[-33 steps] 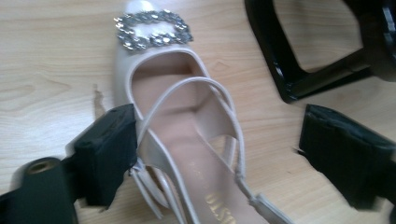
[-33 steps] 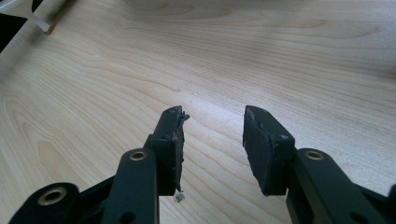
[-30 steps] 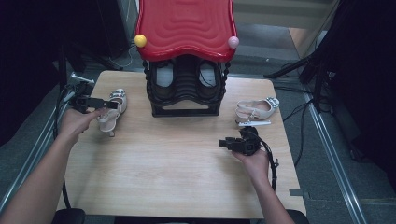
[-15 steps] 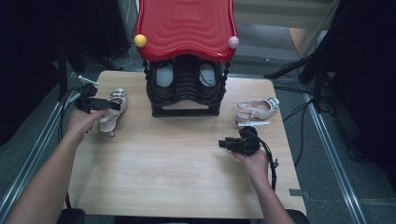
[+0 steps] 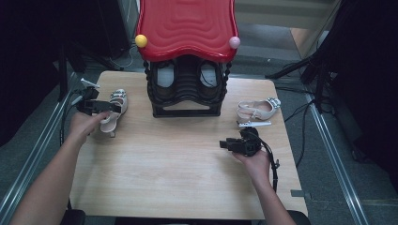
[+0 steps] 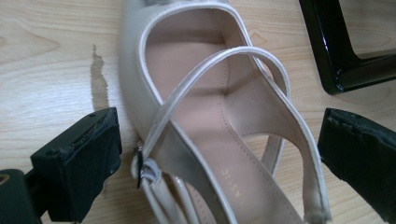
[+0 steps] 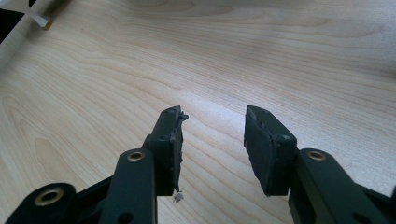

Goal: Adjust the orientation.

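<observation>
Lowering over the beige sandal (image 6: 219, 140) at the table's (image 5: 178, 178) far left, the left gripper (image 5: 101, 106) has sunk since a second ago, jaws apart and straddling it, so a grasp looks imminent. The right gripper (image 7: 212, 140) idles near-right, open and empty.

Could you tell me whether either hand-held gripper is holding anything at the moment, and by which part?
Nothing is held. The left hand-held gripper straddles the beige shoe's heel end, pads apart from it; the right hand-held gripper is open over bare table.
</observation>
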The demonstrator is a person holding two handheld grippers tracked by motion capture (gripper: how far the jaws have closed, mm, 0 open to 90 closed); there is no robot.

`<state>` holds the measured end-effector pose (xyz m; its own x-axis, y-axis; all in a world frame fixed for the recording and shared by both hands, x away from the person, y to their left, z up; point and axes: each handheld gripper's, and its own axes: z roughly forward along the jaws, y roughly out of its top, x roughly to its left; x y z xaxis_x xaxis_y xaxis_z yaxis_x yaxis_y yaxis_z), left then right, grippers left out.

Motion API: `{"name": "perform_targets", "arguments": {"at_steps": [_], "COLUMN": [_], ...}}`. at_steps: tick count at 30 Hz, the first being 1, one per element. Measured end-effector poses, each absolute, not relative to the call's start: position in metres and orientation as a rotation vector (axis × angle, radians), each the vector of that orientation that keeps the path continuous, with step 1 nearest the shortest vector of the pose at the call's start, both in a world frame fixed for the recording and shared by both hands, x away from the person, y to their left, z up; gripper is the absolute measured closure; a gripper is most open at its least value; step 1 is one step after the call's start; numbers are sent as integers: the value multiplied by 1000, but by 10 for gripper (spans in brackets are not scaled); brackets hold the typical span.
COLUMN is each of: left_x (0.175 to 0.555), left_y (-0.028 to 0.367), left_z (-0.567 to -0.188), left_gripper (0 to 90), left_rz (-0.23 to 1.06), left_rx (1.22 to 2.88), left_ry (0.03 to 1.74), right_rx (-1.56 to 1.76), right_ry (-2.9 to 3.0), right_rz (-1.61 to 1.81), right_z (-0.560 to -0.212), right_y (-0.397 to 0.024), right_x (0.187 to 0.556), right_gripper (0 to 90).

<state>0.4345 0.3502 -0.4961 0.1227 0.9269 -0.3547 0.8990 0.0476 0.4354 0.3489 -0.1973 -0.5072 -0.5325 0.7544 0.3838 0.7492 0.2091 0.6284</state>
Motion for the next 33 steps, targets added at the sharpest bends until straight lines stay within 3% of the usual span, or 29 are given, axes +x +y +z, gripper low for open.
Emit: {"name": "perform_targets", "arguments": {"at_steps": [11, 16, 23, 33], "left_x": [437, 433, 432, 430], "left_y": [340, 345, 349, 355], "left_z": [-520, -517, -511, -507], "left_gripper": [10, 167, 316, 398], "left_rz": [32, 55, 49, 32], "left_rx": [1834, 1810, 1794, 1770], "left_ry": [1829, 1859, 1907, 1923], "right_rx": [1516, 1515, 1516, 1520], "right_ry": [2438, 2439, 2437, 2437], "right_rz": [1259, 1257, 1259, 1259], "right_z": [-507, -507, -507, -508], "right_y": [-197, -197, -196, -196], "right_x": [349, 349, 349, 350], "right_gripper": [578, 577, 575, 573]}}
